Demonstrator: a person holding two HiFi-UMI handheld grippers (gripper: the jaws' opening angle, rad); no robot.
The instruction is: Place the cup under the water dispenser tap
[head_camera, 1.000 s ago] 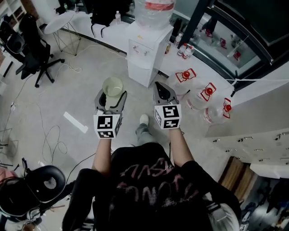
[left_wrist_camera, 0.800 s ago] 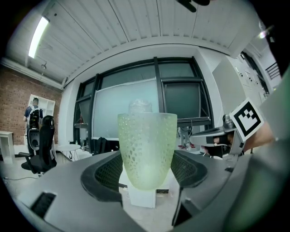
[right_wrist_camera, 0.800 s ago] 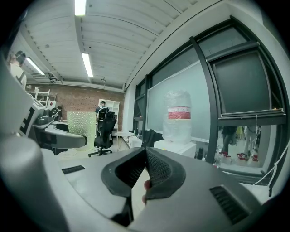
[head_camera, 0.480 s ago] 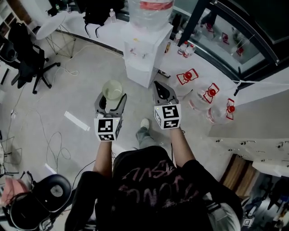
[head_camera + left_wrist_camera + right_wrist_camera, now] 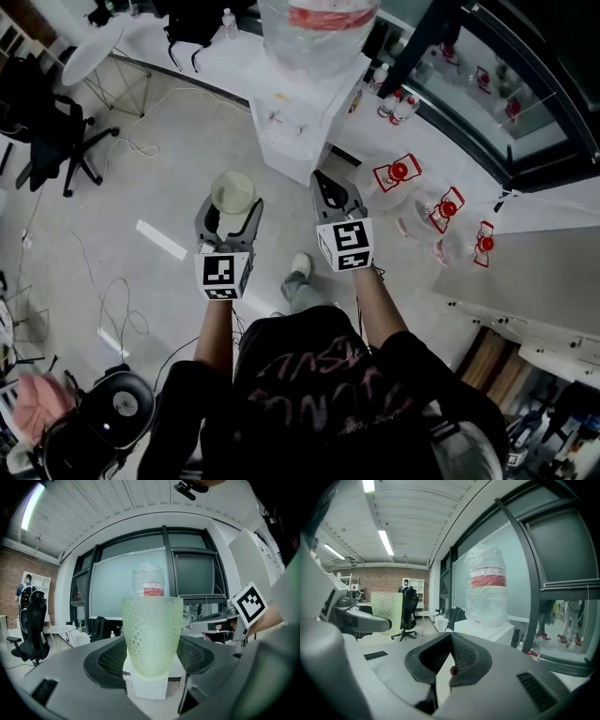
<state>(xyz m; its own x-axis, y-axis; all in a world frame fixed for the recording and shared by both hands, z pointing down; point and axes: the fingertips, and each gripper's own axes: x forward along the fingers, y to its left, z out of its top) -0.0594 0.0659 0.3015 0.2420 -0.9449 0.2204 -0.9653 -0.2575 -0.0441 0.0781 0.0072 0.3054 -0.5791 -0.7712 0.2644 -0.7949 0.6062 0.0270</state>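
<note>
A pale green textured cup (image 5: 233, 191) stands upright between the jaws of my left gripper (image 5: 230, 202), which is shut on it. In the left gripper view the cup (image 5: 152, 637) fills the centre, with the pads against both its sides. The white water dispenser (image 5: 300, 120), with a large clear bottle (image 5: 319, 26) on top, stands on the floor just ahead of both grippers. Its bottle (image 5: 148, 580) rises behind the cup. My right gripper (image 5: 328, 187) hangs beside the cup, shut and empty. In its own view the right gripper (image 5: 451, 641) faces the dispenser (image 5: 488, 631), and the cup (image 5: 386, 607) shows at the left.
Several big water bottles with red caps (image 5: 398, 174) lie on the floor to the right of the dispenser. Office chairs (image 5: 56, 136) and a round white table (image 5: 94, 42) stand at the far left. Cables (image 5: 112, 300) and a white strip (image 5: 161, 240) lie on the floor.
Both grippers have moved forward towards the dispenser, which now stands closer and larger in view. The cup has stayed in the left gripper and the right gripper has stayed shut.
</note>
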